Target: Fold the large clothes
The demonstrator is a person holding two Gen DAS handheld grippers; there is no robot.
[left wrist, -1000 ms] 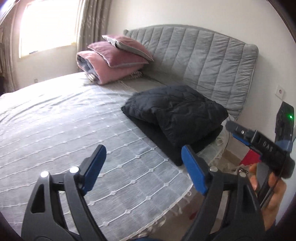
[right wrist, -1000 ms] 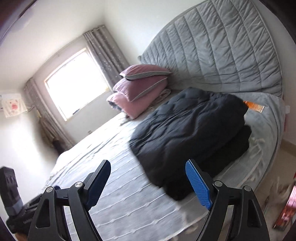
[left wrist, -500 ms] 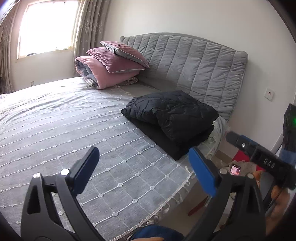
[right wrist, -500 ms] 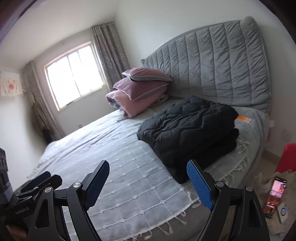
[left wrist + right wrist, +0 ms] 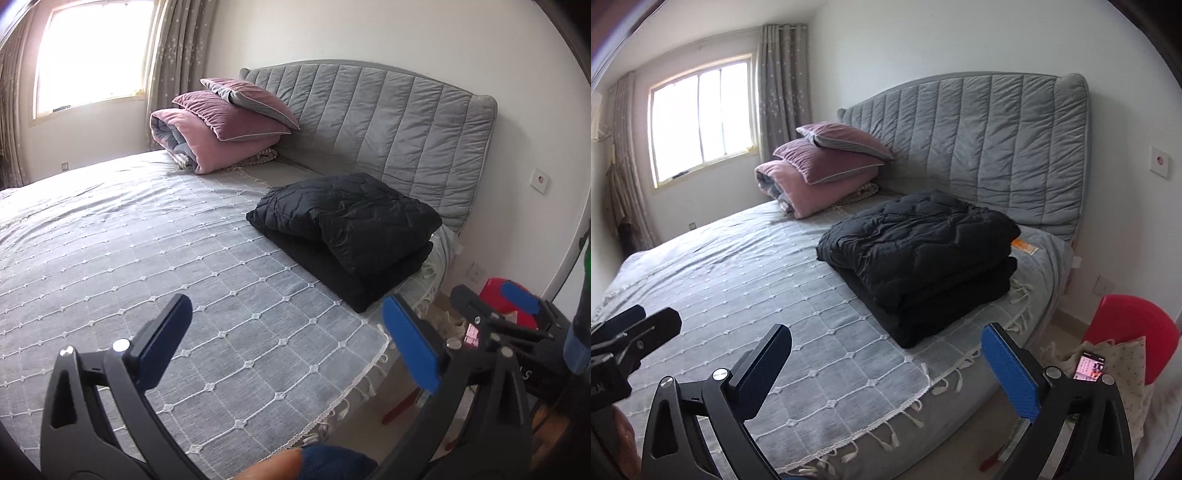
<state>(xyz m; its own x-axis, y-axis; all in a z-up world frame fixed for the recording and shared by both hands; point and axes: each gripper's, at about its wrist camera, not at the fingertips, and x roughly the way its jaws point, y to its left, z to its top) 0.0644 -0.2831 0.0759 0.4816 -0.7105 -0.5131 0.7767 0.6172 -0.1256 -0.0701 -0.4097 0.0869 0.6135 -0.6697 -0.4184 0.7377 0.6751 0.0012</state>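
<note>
A folded black quilted coat (image 5: 343,236) (image 5: 916,254) lies in a stack near the bed's right edge, in front of the headboard. My left gripper (image 5: 284,332) hangs over the bedspread's near corner, short of the coat, its jaws opening with nothing between them. My right gripper (image 5: 886,354) is held back over the bed's fringed edge, jaws also opening and empty. Each gripper shows in the other's view: the right gripper (image 5: 495,314) at the right side, the left gripper (image 5: 631,328) at the left side.
A grey checked bedspread (image 5: 147,240) covers the bed. Pink pillows and a rolled quilt (image 5: 229,129) are stacked by the grey padded headboard (image 5: 388,122). Beside the bed on the floor stand a red stool (image 5: 1134,325) and a lit phone (image 5: 1089,365) on cloth.
Both grippers have drawn back from the coat, which now looks smaller and farther. Both pairs of jaws stand wider. The right view has rolled to level.
</note>
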